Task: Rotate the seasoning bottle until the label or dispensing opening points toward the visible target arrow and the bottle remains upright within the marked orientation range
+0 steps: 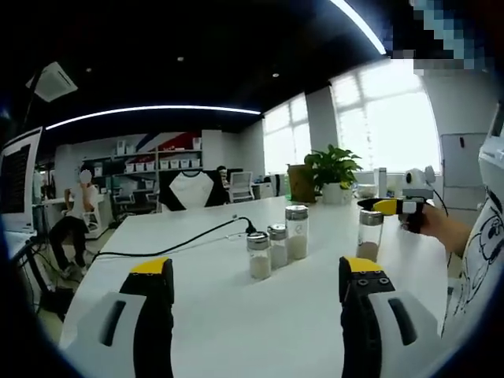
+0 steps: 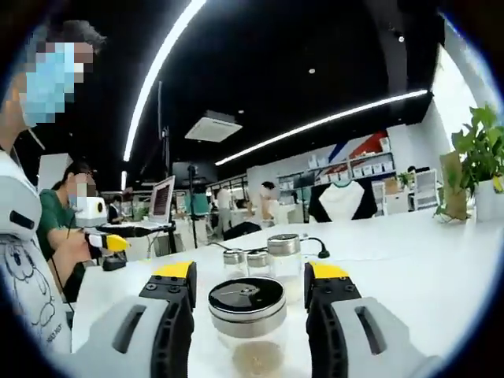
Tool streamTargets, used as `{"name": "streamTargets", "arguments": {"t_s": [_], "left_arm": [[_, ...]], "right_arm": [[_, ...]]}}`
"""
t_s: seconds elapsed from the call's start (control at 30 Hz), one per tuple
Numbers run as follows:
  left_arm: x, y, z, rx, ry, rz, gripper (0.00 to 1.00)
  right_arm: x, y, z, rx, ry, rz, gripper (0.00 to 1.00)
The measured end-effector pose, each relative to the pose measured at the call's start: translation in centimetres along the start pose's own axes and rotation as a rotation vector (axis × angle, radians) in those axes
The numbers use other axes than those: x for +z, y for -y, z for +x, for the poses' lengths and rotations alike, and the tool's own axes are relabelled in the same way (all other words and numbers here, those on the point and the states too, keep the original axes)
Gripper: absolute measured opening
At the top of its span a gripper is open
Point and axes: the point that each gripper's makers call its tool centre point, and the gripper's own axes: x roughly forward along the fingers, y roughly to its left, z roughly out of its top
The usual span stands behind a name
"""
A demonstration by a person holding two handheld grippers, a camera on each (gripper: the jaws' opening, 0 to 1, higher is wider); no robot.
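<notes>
Right tongs [image 2: 249,295] stood released around the clear glass seasoning bottle with chrome lid [image 2: 246,323] at lower centre on the white tabletop [image 2: 425,260], left tongs [image 1: 256,283] released and empty; an off-centre clench risked tipping it instead of rotating upright.

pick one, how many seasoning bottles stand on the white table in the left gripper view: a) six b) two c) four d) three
c) A cluster of three bottles stands near the black cable, and a fourth bottle stands apart to the right, beside the right gripper that reaches in there, all upright on the white table.
</notes>
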Motion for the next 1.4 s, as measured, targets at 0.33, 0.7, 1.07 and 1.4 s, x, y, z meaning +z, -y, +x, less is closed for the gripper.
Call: {"name": "streamTargets", "arguments": {"t_s": [0.33,0.7,1.07,1.4], "left_arm": [[-1.4,-0.7,0.7,0.002,-0.035,-0.028,0.90],[-0.6,0.4,0.5,-0.038,0.028,-0.117,0.89],[-1.1,0.0,0.3,-0.033,-0.008,-0.065,0.86],[-2.2,0.9,1.0,-0.057,-0.034,-0.065,0.85]], "right_arm": [[-1.1,-0.5,0.7,-0.028,-0.050,-0.021,0.50],[-1.9,-0.4,0.4,0.018,-0.083,-0.051,0.41],[-1.9,-0.5,0.4,0.021,-0.058,-0.066,0.40],[-1.8,-0.5,0.4,0.106,-0.054,-0.072,0.40]]}}
